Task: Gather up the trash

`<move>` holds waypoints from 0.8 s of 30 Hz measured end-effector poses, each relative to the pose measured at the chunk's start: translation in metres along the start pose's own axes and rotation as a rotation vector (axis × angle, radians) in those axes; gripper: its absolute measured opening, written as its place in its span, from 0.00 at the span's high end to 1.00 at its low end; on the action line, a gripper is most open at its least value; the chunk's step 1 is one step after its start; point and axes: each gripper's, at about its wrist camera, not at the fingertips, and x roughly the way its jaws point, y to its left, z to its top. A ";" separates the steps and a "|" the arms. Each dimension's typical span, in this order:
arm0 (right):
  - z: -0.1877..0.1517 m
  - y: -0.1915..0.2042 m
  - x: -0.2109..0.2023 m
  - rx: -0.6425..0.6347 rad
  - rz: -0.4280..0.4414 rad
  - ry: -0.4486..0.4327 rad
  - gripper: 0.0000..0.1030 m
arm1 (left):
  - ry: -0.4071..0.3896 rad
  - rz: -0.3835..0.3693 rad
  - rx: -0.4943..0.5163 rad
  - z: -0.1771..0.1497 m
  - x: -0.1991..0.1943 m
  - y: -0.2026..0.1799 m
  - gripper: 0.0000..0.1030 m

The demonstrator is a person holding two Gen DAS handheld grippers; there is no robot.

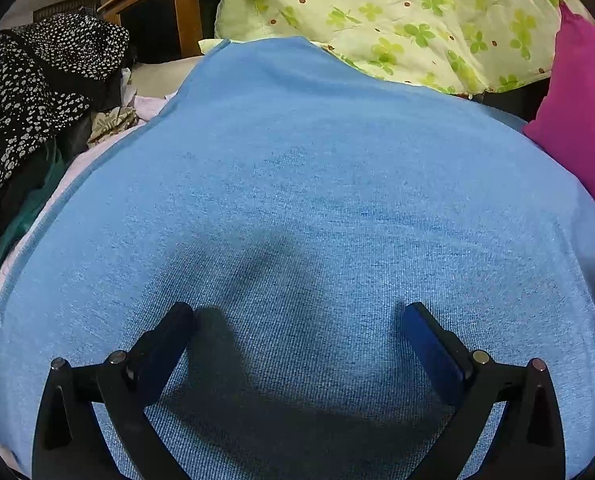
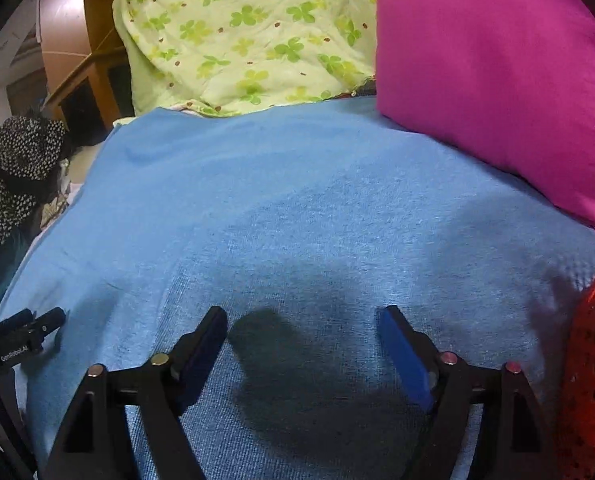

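Both grippers are hovering low over a blue cloth (image 1: 297,184) that is lying spread flat, apparently over a bed, and both are pointing steeply down at it. The left gripper (image 1: 297,320) is standing with its jaws wide apart and nothing between them; only bare cloth and the gripper's own shadow are showing in the gap. The right gripper (image 2: 303,320) is likewise standing with its jaws apart and empty. In the right wrist view, the tip of the left gripper is resting close to the cloth at the lower left, so the two grippers are working side by side over the same surface. No trash is showing on the cloth in either view; where it lies cannot be told from these frames. A red mesh basket (image 2: 589,360) is sitting at the right edge of the cloth, just beside the right gripper, and is probably serving as the container for the trash, which would explain its placement within easy reach. A pink pillow (image 2: 497,80) and a clover-print quilt (image 2: 237,32) are lying along the far edge, clear of the working area. A black spotted garment (image 1: 37,88) is piled off the left edge.
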 end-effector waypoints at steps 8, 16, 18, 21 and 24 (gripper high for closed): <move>0.001 0.010 0.005 -0.047 -0.030 0.022 0.12 | 0.000 -0.002 -0.001 0.000 0.000 0.000 0.00; 0.002 0.013 0.007 -0.065 -0.033 0.032 0.08 | 0.000 -0.002 -0.002 -0.001 0.000 0.000 0.00; 0.003 0.015 0.008 -0.068 -0.032 0.039 0.06 | -0.001 -0.002 -0.002 -0.001 0.000 0.000 0.00; 0.004 0.018 0.010 -0.080 -0.044 0.049 0.04 | -0.001 -0.002 -0.002 -0.001 0.000 0.000 0.00; 0.006 0.021 0.013 -0.083 -0.060 0.066 0.02 | -0.001 -0.002 -0.002 -0.001 0.000 0.000 0.00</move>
